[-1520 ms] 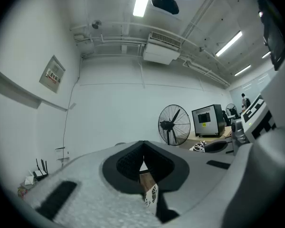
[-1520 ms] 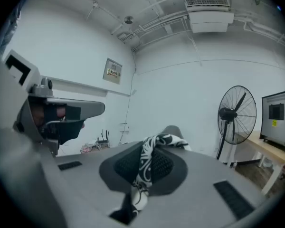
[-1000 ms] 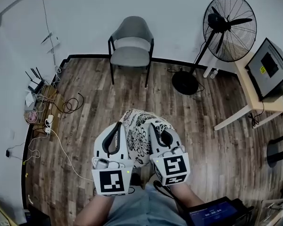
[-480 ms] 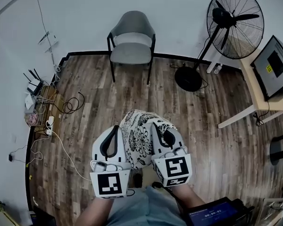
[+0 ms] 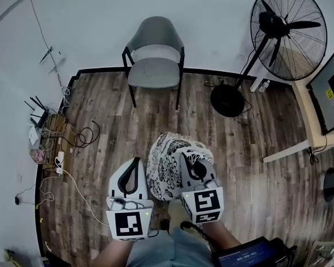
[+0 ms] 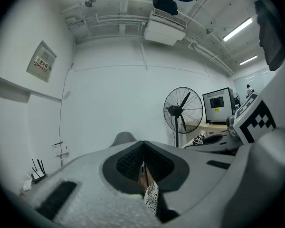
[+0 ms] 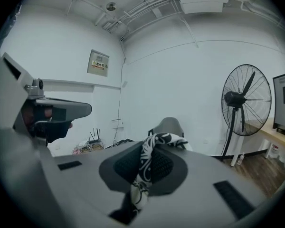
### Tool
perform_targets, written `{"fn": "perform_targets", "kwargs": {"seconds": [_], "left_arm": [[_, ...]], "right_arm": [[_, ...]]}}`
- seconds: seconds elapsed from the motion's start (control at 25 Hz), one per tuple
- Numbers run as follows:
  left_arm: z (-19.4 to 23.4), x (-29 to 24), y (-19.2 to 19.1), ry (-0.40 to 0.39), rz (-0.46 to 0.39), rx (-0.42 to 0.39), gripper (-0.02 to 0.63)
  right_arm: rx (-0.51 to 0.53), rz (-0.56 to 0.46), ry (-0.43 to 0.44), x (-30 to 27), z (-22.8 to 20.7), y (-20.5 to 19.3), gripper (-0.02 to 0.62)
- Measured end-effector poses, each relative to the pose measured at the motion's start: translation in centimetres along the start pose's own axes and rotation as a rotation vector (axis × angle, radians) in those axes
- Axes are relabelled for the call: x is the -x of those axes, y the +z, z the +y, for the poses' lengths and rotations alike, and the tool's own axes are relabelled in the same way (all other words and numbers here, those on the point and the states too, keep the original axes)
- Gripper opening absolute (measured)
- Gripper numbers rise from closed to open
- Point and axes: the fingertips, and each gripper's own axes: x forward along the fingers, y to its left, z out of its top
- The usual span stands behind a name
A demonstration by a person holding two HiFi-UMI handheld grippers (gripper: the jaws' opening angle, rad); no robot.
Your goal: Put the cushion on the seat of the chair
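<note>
A white cushion with a black floral print (image 5: 168, 164) hangs between my two grippers over the wooden floor. My left gripper (image 5: 135, 166) is shut on its left edge; a scrap of printed fabric (image 6: 151, 197) shows between the jaws in the left gripper view. My right gripper (image 5: 189, 161) is shut on the right edge, with the fabric (image 7: 147, 167) bunched between the jaws. The grey chair (image 5: 154, 60) stands against the far wall, seat bare, well ahead of the cushion. Its backrest peeks above the jaws as the chair (image 6: 123, 138) in the left gripper view and the chair (image 7: 169, 125) in the right gripper view.
A large standing fan (image 5: 281, 35) with a round base (image 5: 227, 100) stands right of the chair. A table (image 5: 314, 113) with a monitor is at far right. Cables, a power strip and a router (image 5: 50, 141) lie along the left wall.
Both grippers and the cushion have moved forward toward the chair and a little lower. The chair now appears nearer and larger. The grip on the cushion is unchanged.
</note>
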Motion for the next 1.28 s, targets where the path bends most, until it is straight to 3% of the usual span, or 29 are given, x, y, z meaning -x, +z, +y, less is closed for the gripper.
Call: {"fn": "perform_targets", "kwargs": {"seconds": [0.36, 0.72, 1.0, 1.28], "left_arm": [[1.1, -9.5, 3.4, -0.002, -0.007, -0.05, 0.009], [2.9, -14.2, 6.0, 0.029, -0.057, -0.036, 0.009], [8.0, -17.2, 4.9, 0.072, -0.066, -0.043, 0.009], [14.1, -23.4, 3.6, 0.07, -0.06, 0.045, 0.009]], "right_arm": [[-0.029, -0.028, 0.029, -7.8, -5.3, 3.9, 0.014], [0.002, -0.051, 0.091, -12.4, -6.2, 7.2, 0.014], [0.014, -0.028, 0.116, -18.0, -5.7, 7.9, 0.014], [-0.004, 0.013, 0.095, -26.4, -5.7, 8.1, 0.014]]}}
